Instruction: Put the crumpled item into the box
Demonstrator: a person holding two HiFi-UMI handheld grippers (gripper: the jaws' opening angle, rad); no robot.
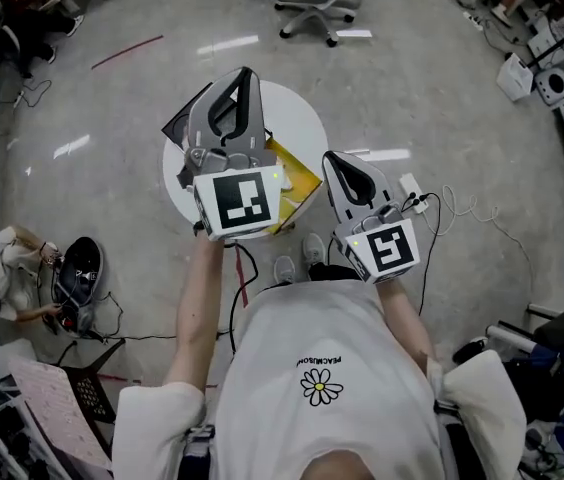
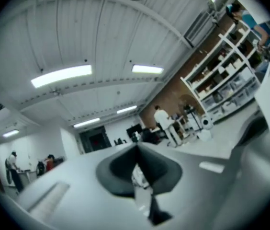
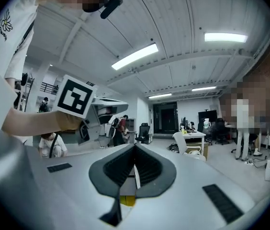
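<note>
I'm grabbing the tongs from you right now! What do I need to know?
Left tongs: shut, held high over the round table; something pale shows in the slit, can't tell if it's held.
Right tongs: shut, look empty, beside the table.
Box: open on the table, half hidden under the left tongs.
Crumpled item: not clearly in view.
Done: unclear. Left: check the box; if empty, find the item, drop it in.

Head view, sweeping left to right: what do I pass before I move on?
Crouching person on the floor → left tool → yellow box → right tool. The round white table lies under the left tool and the box, so it is left out.
</note>
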